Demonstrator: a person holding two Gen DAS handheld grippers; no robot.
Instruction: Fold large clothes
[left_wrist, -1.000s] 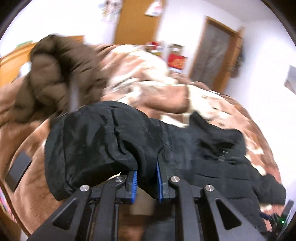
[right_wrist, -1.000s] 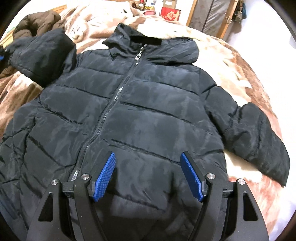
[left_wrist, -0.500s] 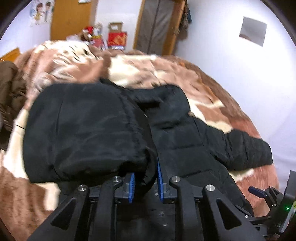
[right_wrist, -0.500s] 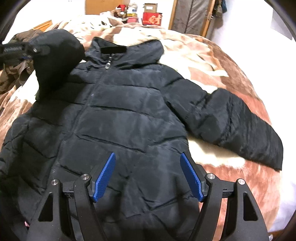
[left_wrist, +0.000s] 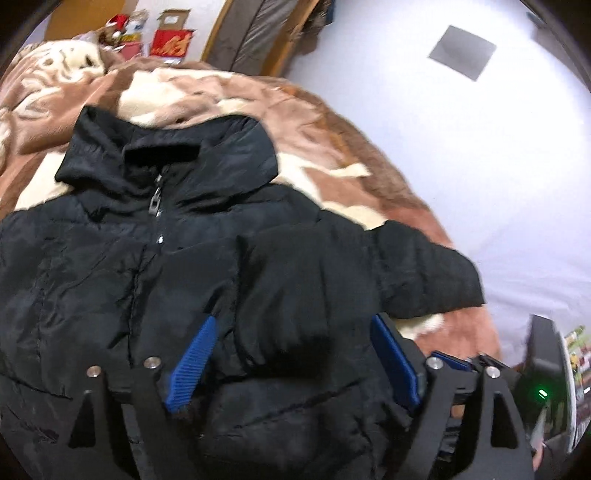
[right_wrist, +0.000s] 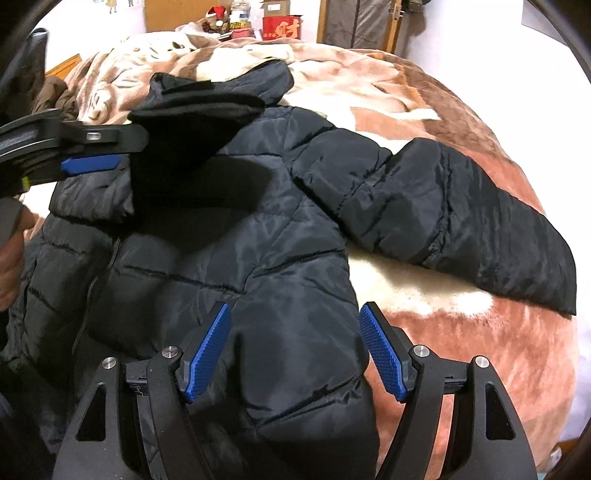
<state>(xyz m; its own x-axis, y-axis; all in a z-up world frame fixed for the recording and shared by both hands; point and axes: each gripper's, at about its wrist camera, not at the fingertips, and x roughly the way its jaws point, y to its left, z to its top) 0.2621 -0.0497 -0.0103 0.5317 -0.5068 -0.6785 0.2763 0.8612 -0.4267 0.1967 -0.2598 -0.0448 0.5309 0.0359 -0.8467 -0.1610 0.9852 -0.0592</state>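
Note:
A black puffer jacket (right_wrist: 236, 236) lies front up on a brown and cream blanket (right_wrist: 461, 339). Its one sleeve (left_wrist: 288, 295) is folded across the chest, right in front of my left gripper (left_wrist: 291, 354), which is open over it. The other sleeve (right_wrist: 461, 221) stretches out to the right on the blanket. My right gripper (right_wrist: 295, 347) is open above the jacket's lower right hem. The left gripper (right_wrist: 88, 151) also shows at the left edge of the right wrist view. The collar and zip pull (left_wrist: 155, 199) lie at the far end.
A brown garment (right_wrist: 55, 96) lies at the far left of the bed. Boxes and red items (right_wrist: 280, 27) stand by the far wall next to a door (right_wrist: 358, 18). A white wall (left_wrist: 480, 147) runs close along the right side of the bed.
My left gripper carried the sleeve over the chest, opened and let it go. The right gripper stayed open and shifted right along the hem.

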